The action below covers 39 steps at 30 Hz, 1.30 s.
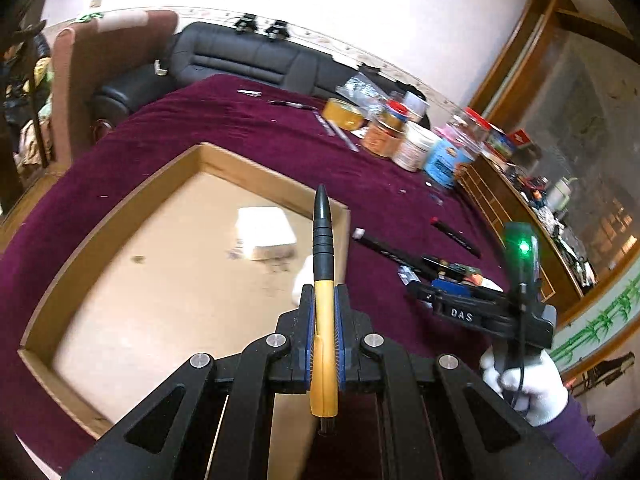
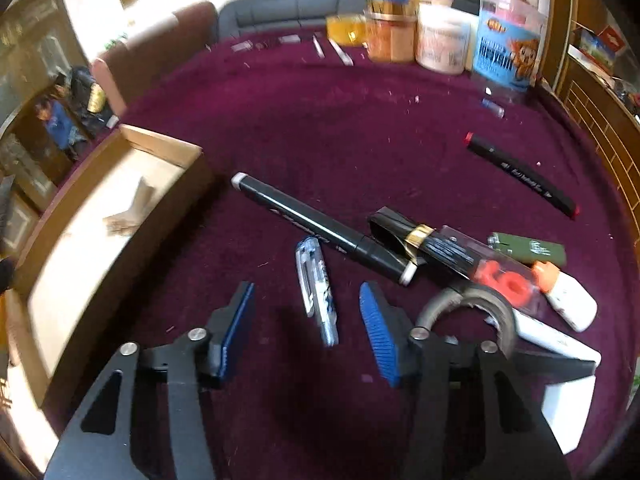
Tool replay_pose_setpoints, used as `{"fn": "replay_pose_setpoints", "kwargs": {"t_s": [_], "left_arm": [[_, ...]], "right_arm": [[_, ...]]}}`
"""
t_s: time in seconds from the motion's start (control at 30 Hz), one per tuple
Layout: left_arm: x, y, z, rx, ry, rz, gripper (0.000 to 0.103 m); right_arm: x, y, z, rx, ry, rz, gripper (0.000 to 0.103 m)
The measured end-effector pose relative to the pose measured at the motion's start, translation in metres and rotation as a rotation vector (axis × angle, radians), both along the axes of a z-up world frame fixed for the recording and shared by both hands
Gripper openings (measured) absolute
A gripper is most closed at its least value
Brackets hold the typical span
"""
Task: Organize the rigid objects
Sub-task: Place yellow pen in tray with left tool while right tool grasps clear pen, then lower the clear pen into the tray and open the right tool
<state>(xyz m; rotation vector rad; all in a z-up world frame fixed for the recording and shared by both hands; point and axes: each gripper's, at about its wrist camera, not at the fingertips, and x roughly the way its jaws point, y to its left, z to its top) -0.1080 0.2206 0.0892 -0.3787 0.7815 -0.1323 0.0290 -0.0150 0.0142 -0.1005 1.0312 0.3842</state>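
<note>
My left gripper is shut on a yellow pen with a black tip, held above the right edge of an open cardboard box. A white block lies inside the box. My right gripper is open, its blue pads on either side of a clear blue pen on the maroon cloth. A long black marker lies just beyond it. The right gripper also shows in the left wrist view, low over the pile of items.
Right of the clear pen lie a black brush, a green lighter, a tape roll, a white glue bottle and a red-capped black marker. Jars and tubs stand at the far edge. The box sits left.
</note>
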Motion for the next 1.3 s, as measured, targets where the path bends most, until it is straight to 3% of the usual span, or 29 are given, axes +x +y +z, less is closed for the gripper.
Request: {"fn": "replay_pose_setpoints", "kwargs": {"t_s": [0.1,0.13,0.17,0.43,0.63,0.83,1.0,1.1,1.17,1.23,1.3], "left_arm": [[-0.001,0.015,-0.005,-0.011,0.006,0.020,0.006],[-0.001,0.021,-0.007,-0.015,0.008,0.026,0.006],[0.000,0.024,-0.010,-0.019,0.010,0.031,0.006],[0.017,0.037,-0.013,-0.010,0.024,0.027,0.006],[0.060,0.041,-0.017,0.056,0.066,0.028,0.006],[0.107,0.053,-0.049,0.049,0.189,0.035,0.006],[0.123,0.061,-0.067,0.021,0.227,0.060,0.006],[0.122,0.061,-0.070,0.003,0.218,0.061,0.015],[0.121,0.064,-0.069,-0.015,0.211,0.065,0.043],[0.118,0.067,-0.069,-0.048,0.203,0.064,0.050],[0.116,0.069,-0.065,-0.070,0.200,0.069,0.050]], "right_arm": [[0.003,0.000,-0.005,-0.040,-0.034,-0.027,0.028],[0.001,-0.003,-0.003,-0.031,-0.030,-0.028,0.014],[0.000,-0.006,-0.002,-0.008,-0.021,-0.027,0.013],[-0.015,-0.008,0.040,0.187,-0.030,-0.016,0.013],[-0.015,0.037,0.064,0.382,0.069,0.085,0.013],[0.009,0.093,0.049,0.395,0.136,0.087,0.013],[0.027,0.119,0.034,0.321,0.145,0.053,0.014],[0.034,0.122,0.026,0.298,0.159,0.041,0.014],[0.036,0.121,0.023,0.294,0.155,0.031,0.015],[0.035,0.119,0.023,0.281,0.142,0.037,0.015],[0.032,0.115,0.028,0.285,0.119,0.049,0.015]]}}
